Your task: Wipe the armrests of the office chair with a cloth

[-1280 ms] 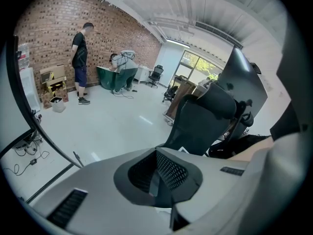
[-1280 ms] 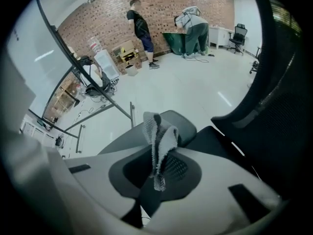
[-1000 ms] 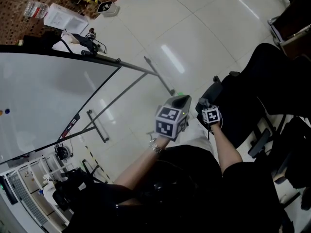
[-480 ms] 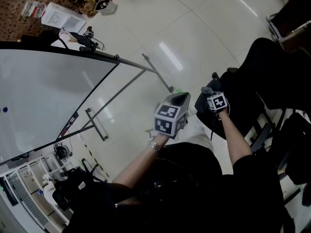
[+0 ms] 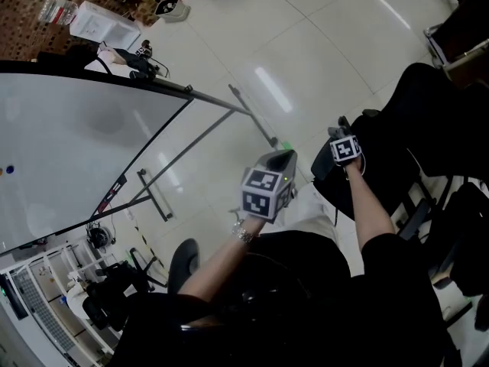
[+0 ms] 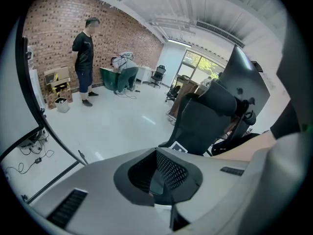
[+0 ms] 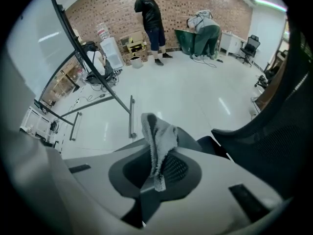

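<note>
In the head view the black office chair [image 5: 412,121] stands at the right, and its dark armrest [image 5: 327,168] lies just below my right gripper [image 5: 337,133]. That gripper is shut on a grey cloth [image 7: 159,140], which sticks up out of the jaws in the right gripper view. There the chair's mesh back [image 7: 276,141] fills the right side and the armrest pad [image 7: 219,142] lies just past the jaws. My left gripper [image 5: 286,157] hangs over the floor left of the chair, shut with nothing in it. The left gripper view looks at the chair [image 6: 210,114] from a short way off.
A large whiteboard [image 5: 69,151] on a metal stand [image 5: 248,113] fills the left. A wire shelf cart [image 5: 46,312] is at the lower left. Two people [image 7: 151,18] stand far off by the brick wall. More dark chairs [image 5: 458,228] crowd the right edge.
My right gripper has moved up and to the right with the cloth, closer to the chair's armrest. The left gripper has barely shifted. A dark shoe has come into view at the bottom.
</note>
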{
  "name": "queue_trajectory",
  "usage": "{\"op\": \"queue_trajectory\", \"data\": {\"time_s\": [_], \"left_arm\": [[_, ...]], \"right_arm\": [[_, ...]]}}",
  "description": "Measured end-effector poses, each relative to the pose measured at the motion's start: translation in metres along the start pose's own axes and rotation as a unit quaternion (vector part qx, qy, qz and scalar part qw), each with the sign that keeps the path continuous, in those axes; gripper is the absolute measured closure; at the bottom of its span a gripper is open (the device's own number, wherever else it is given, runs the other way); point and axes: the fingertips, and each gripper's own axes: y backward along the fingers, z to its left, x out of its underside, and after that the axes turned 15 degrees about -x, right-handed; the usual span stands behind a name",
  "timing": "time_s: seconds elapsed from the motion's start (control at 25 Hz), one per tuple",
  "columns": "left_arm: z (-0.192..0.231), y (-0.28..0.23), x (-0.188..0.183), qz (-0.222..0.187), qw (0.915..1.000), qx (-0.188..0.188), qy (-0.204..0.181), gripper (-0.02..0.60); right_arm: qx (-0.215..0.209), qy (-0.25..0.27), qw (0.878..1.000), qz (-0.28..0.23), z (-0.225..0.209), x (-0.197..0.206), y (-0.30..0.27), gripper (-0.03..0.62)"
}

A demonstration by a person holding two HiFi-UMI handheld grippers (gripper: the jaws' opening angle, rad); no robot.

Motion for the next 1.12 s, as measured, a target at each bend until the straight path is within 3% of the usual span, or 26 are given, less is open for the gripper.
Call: {"op": "queue_trajectory", "data": {"time_s": [0.16, 0.48, 0.8, 0.96, 1.12], "left_arm": [[0.005, -0.005, 0.010, 0.020, 0.9998, -0.009, -0.005, 0.581], [0.014, -0.013, 0.023, 0.053, 0.9976, -0.028, -0.033, 0.581], [0.004, -0.014, 0.030, 0.066, 0.9933, -0.007, -0.095, 0.581], [-0.013, -0.016, 0.015, 0.048, 0.9934, 0.022, -0.102, 0.581], [-0.044, -0.017, -0.007, 0.025, 0.9918, 0.061, -0.109, 0.581]], "right_arm": [[-0.004, 0.022, 1.000, -0.022, 0.034, 0.014, -0.006, 0.559], [-0.076, 0.059, 0.995, -0.020, 0.131, 0.068, -0.030, 0.559], [-0.113, 0.062, 0.992, 0.011, 0.146, 0.079, -0.025, 0.560], [-0.091, 0.002, 0.994, -0.059, 0.132, 0.054, 0.020, 0.560], [-0.062, -0.062, 0.983, -0.162, 0.127, 0.018, 0.099, 0.560]]}}
